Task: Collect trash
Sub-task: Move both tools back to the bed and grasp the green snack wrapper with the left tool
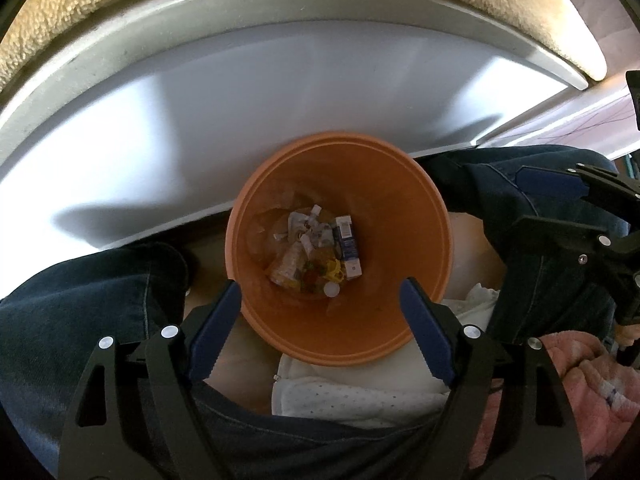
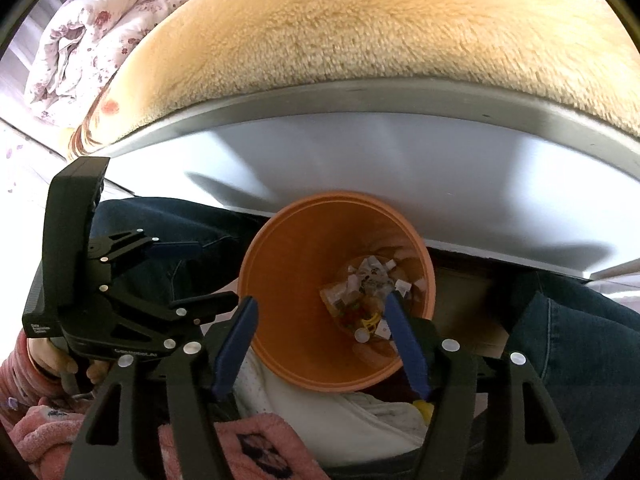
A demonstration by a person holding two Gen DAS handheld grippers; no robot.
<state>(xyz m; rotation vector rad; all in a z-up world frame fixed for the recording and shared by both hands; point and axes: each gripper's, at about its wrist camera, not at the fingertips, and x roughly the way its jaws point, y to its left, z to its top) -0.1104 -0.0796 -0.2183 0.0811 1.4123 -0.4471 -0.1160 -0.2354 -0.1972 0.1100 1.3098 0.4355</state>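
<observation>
Where both look down, orange bin [image 1: 400, 320] holding wrappers [image 1: 312, 252], left hand-held gripper [image 1: 322, 292] spread, right hand-held gripper [image 2: 320, 308] spread, both holding nothing.

Home bedroom: fleece-covered bed [image 2: 360, 40], floral quilt [image 2: 80, 32], orange wastebasket [image 1: 420, 208].

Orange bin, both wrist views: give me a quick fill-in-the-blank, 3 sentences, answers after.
1. The bin holding the trash is coloured ____.
2. Both the left gripper and the right gripper hang over the bin with jaws ____.
3. The small box among the trash at the bin's bottom is white and ____.

Missing words: orange; open; blue
</observation>
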